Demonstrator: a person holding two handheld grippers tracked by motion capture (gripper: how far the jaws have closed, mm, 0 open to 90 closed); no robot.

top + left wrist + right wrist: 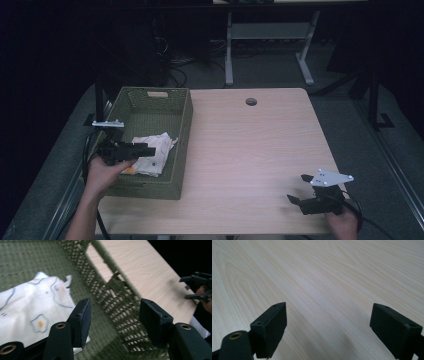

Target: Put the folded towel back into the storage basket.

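Left gripper (113, 315) jaws released above cloth (32, 310) in basket (182, 125); right gripper (300, 189) jaws released over table (250, 150).

The scene is viewed from above the person's side by the high view, facing forward and down, so that the whole wooden table (250, 150), the green basket (182, 125) at its left and dark floor beyond are taken in from some way off. The basket's inside is seen close up by the left gripper view, slightly blurred, looking across its mesh wall (112, 297) towards the tabletop and what seems to be the right gripper (197, 286) farther off. The bare tabletop (317, 277) is looked along at close range by the right gripper view. The tabletop is shared by all three views.
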